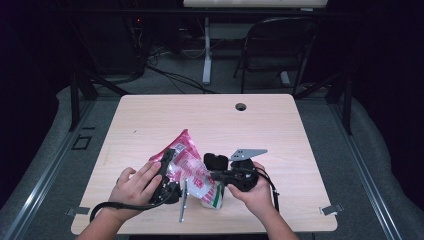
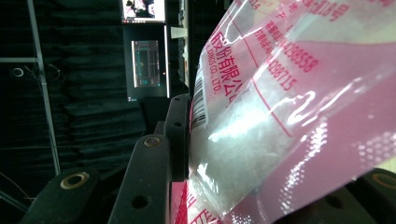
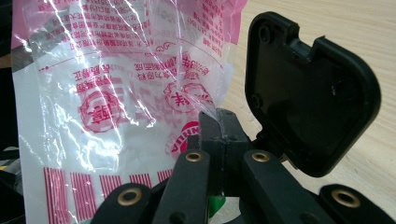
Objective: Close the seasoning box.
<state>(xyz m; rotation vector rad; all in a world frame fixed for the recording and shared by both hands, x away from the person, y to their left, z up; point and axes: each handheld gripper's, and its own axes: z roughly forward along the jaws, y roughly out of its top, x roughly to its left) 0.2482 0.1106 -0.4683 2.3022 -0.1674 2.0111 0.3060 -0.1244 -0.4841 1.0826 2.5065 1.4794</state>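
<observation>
**Bag pinned two ways, likely to pull it open**

Pink-and-clear plastic bag (image 1: 186, 165) w/ white granules inside is held off the table (image 1: 150, 120) near its front edge, between both hands; left gripper (image 1: 167, 172) has its jaws partly closed around the filled body of the bag, pads pressing the film either side (left gripper view: bulging pouch (image 2: 261, 135) wedged against the black pad (image 2: 180, 135)); probably gripped there because the bulk gives something firm to anchor on.

Right gripper (image 1: 212, 175) is fully pinched shut on a thin fold of film at the bag's printed face/edge (image 3: 154, 93); right gripper view shows jaws meeting w/ creased plastic caught at the tips (image 3: 219, 126); film radiates in tension lines from that spot, so it's being tugged.

Judgement: one tong steadies, other takes a small bite of film, the setup for tearing or peeling the bag open. Green-and-white item (image 1: 212, 199) sits under the bag; can't tell what it is.
</observation>
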